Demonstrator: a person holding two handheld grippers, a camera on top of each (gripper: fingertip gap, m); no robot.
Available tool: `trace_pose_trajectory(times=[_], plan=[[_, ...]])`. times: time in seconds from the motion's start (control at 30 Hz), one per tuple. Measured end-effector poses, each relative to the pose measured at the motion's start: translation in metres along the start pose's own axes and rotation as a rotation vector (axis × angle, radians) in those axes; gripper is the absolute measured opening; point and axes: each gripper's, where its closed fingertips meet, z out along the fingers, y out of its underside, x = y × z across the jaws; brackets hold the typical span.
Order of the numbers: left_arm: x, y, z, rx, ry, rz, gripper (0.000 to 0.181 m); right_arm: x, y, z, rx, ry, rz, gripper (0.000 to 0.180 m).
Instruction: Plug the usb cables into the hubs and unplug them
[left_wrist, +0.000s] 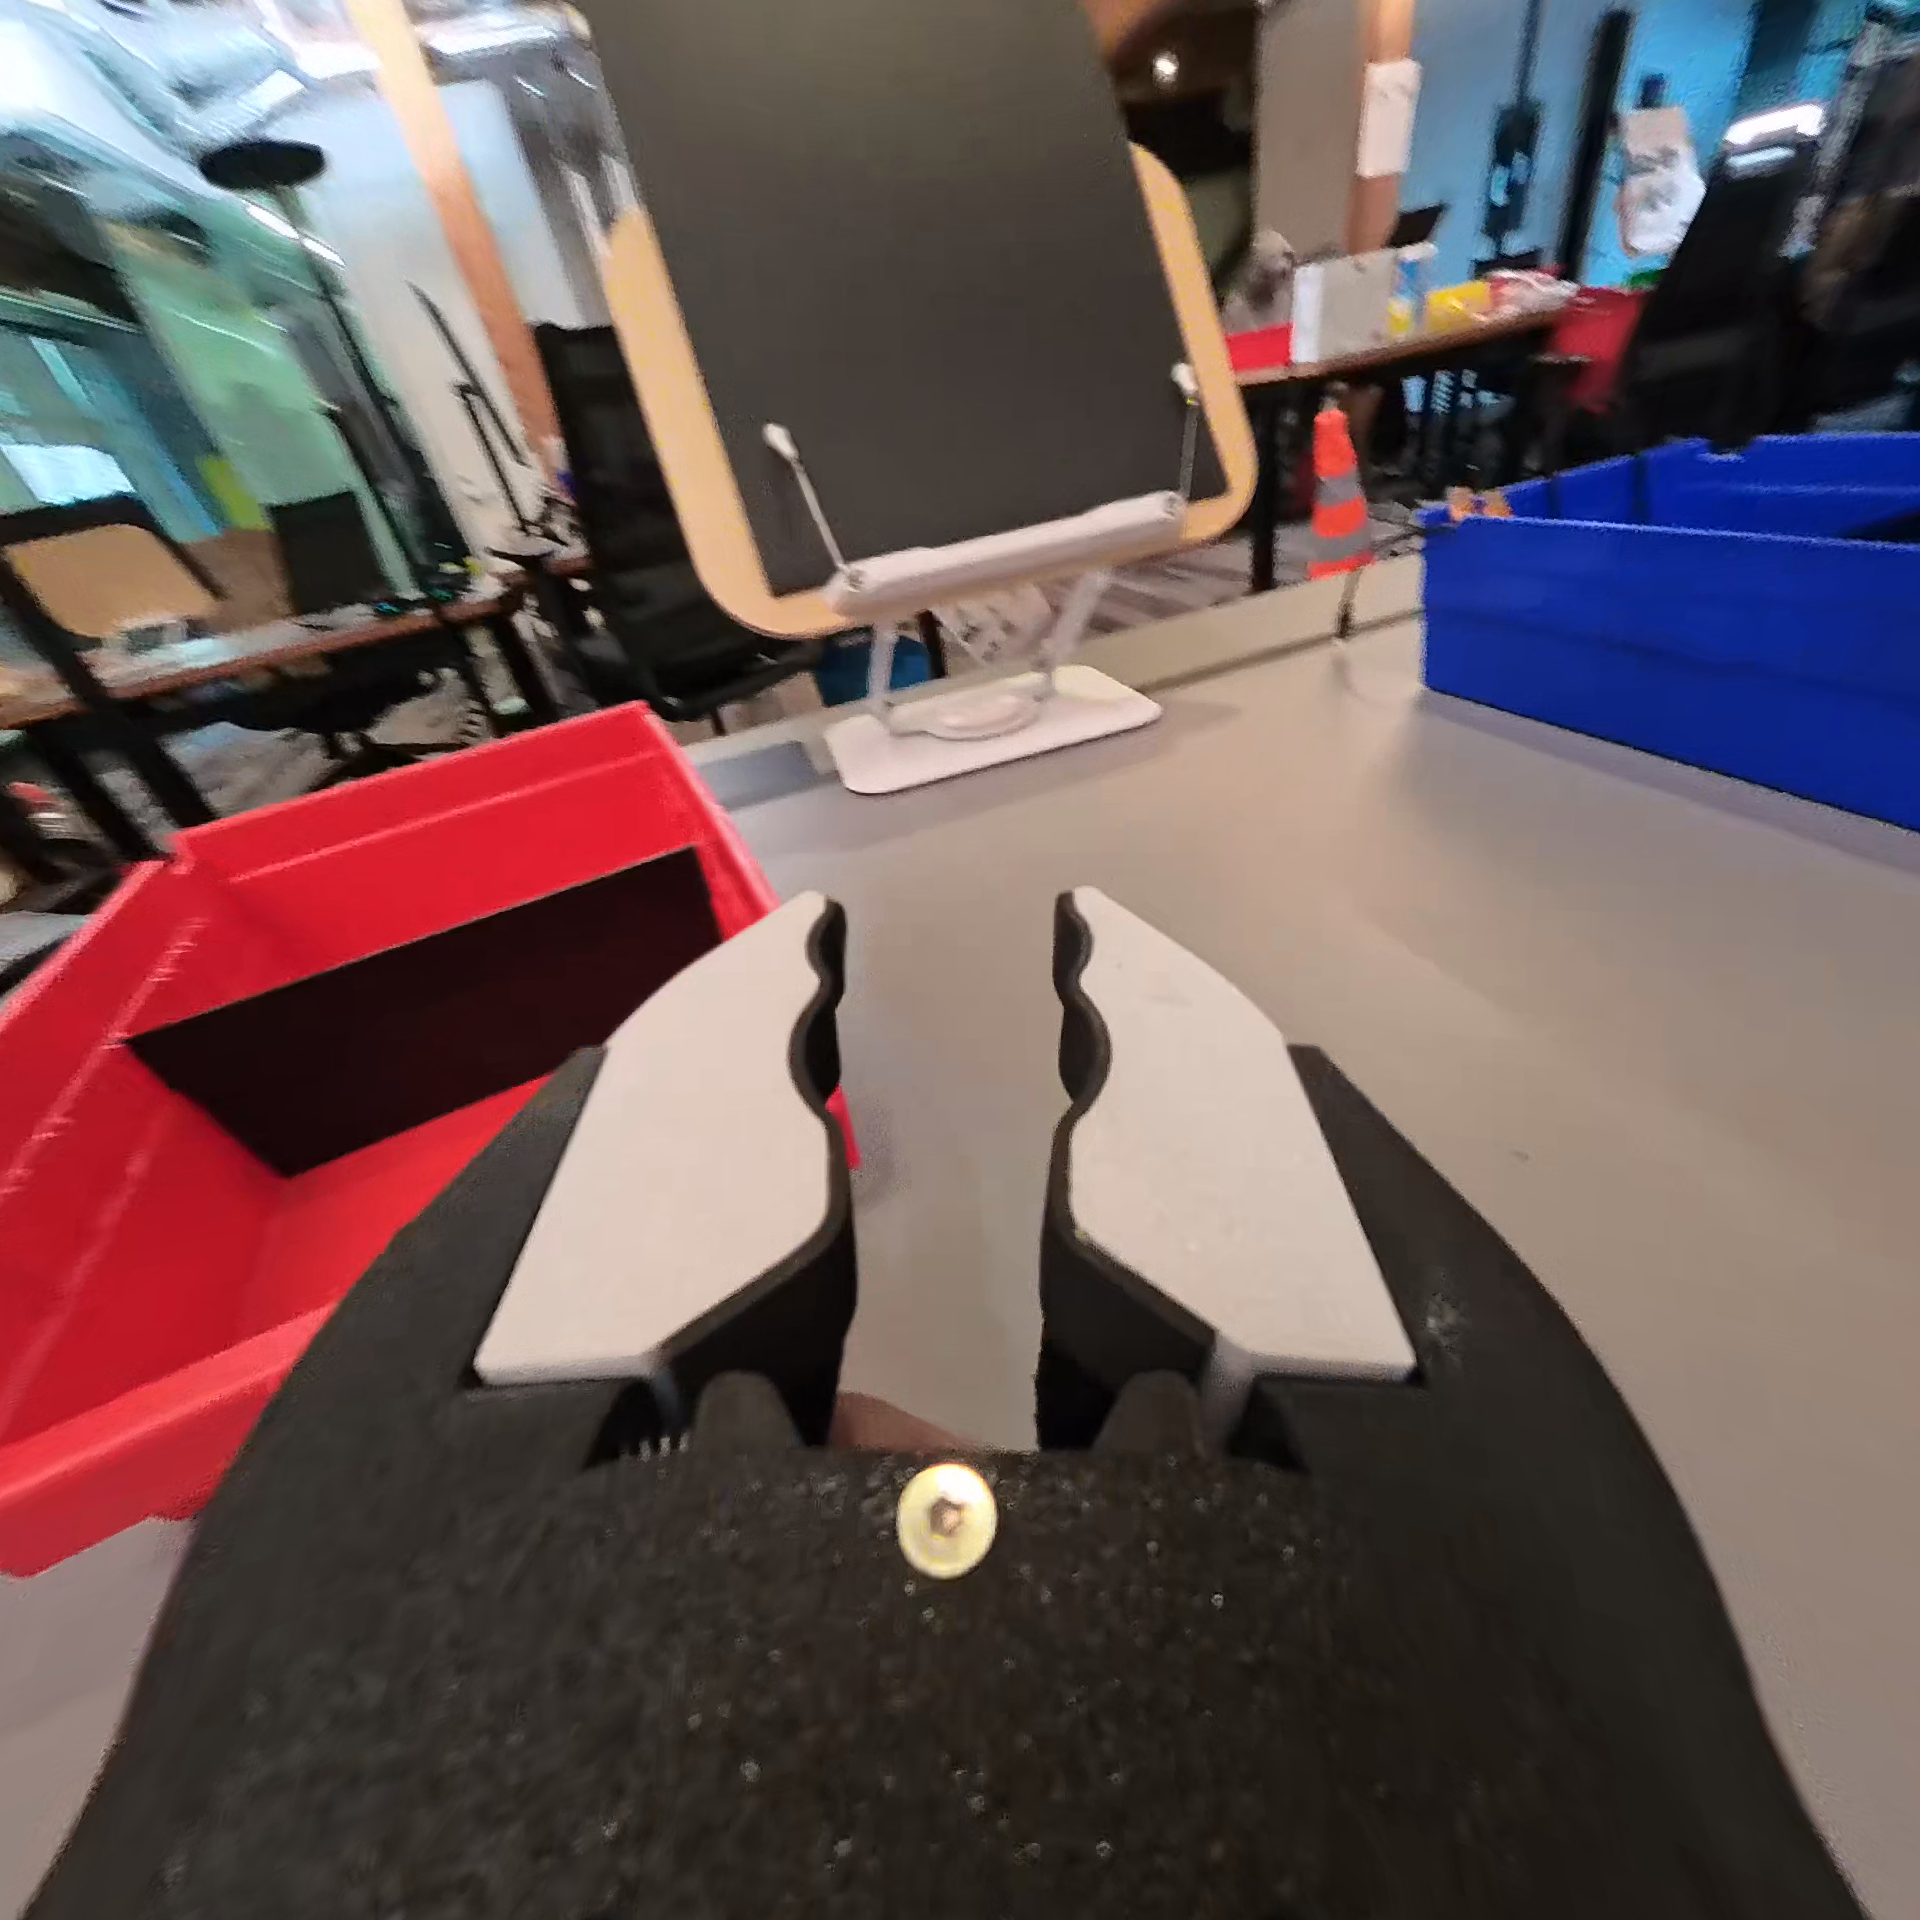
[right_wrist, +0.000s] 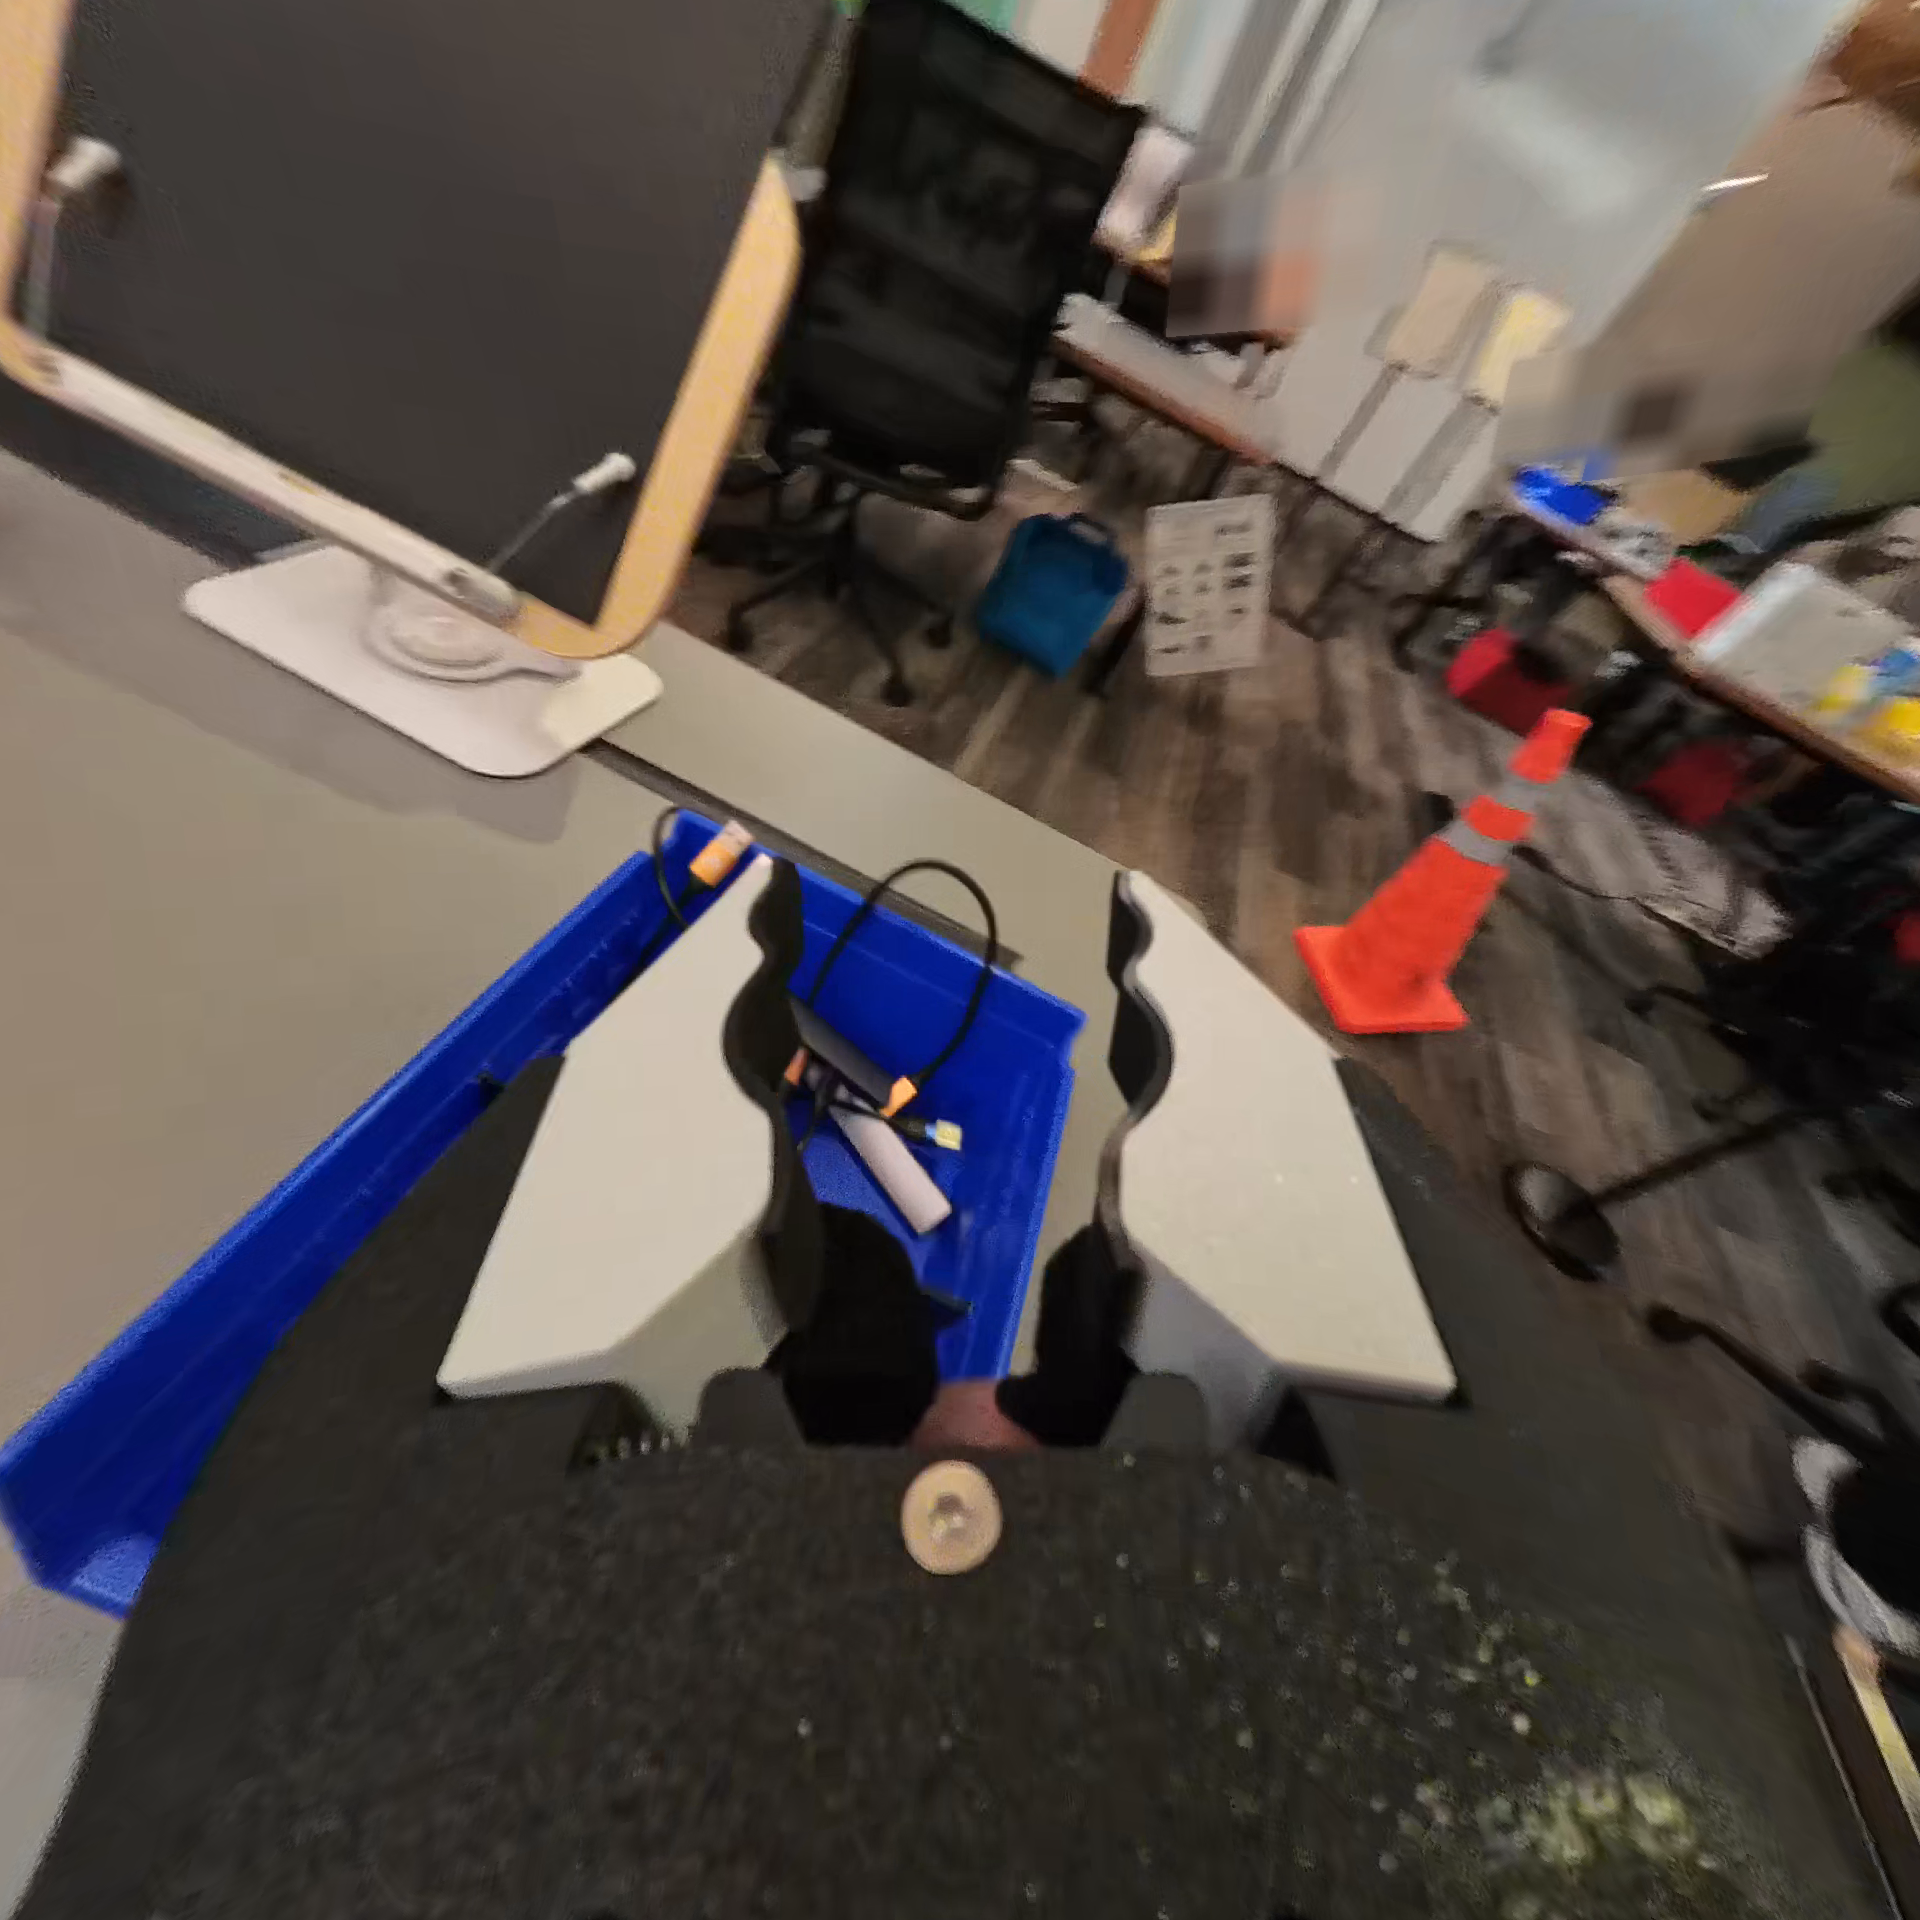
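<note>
In the right wrist view my right gripper (right_wrist: 943, 894) is open and empty, held above a blue bin (right_wrist: 582, 997). In the bin lie a grey stick-shaped hub (right_wrist: 902, 1169) and a black USB cable (right_wrist: 961, 977) with orange-collared plugs. Another orange plug (right_wrist: 719, 852) pokes over the bin's far rim. In the left wrist view my left gripper (left_wrist: 948, 914) is open and empty over the grey table (left_wrist: 1351, 987), beside a red bin (left_wrist: 187, 1226) on its left. The blue bin (left_wrist: 1662, 644) shows at the right there.
A book stand with a dark board (left_wrist: 935, 416) stands at the table's far edge, also seen in the right wrist view (right_wrist: 395, 312). The red bin holds a dark divider (left_wrist: 436, 1008). An orange cone (right_wrist: 1434, 894) and an office chair (right_wrist: 935, 260) stand on the floor beyond. Some 55 centimeters of space lies between my two pairs of fingers. The orange plug (right_wrist: 719, 852) lies some 25 centimeters from my right tips, 50 centimeters from my left tips.
</note>
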Motion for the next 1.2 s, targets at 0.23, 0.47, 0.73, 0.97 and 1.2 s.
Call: trace_pose_trajectory(times=[0.23,0.47,0.73,0.97,1.2], plan=[[-0.032,0.011,-0.006,-0.105,-0.149,0.011,0.041,-0.1,0.096,-0.059,-0.087,0.084,0.304,0.065],[-0.055,0.038,-0.032,-0.245,-0.146,-0.103,0.028,-0.19,0.18,-0.086,-0.216,0.035,0.262,0.055],[-0.074,0.054,-0.026,-0.293,-0.151,-0.127,0.027,-0.163,0.182,-0.081,-0.175,0.084,0.278,0.051],[-0.071,0.054,-0.025,-0.295,-0.153,-0.089,0.028,-0.153,0.186,-0.075,-0.172,0.063,0.394,0.051],[-0.068,0.057,-0.026,-0.315,-0.13,-0.113,0.028,-0.149,0.183,-0.078,-0.151,0.061,0.433,0.051]])
